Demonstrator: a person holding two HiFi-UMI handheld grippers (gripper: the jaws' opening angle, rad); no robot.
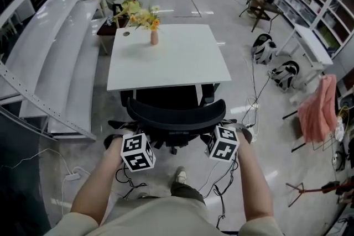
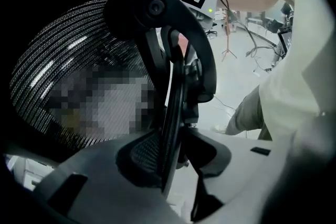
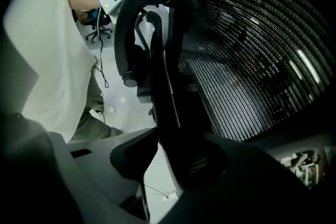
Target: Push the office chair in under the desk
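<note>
A black mesh office chair stands with its seat partly under the white desk and its back towards me. My left gripper holds the left end of the backrest and my right gripper the right end. In the left gripper view the left gripper is shut on the backrest's black rim, with the mesh to the left. In the right gripper view the right gripper clamps the rim in the same way, beside the mesh.
A pink vase of yellow flowers stands at the desk's far edge. Long grey shelving runs along the left. Bags and cables lie on the floor to the right, near a rack with pink cloth. My shoe is behind the chair.
</note>
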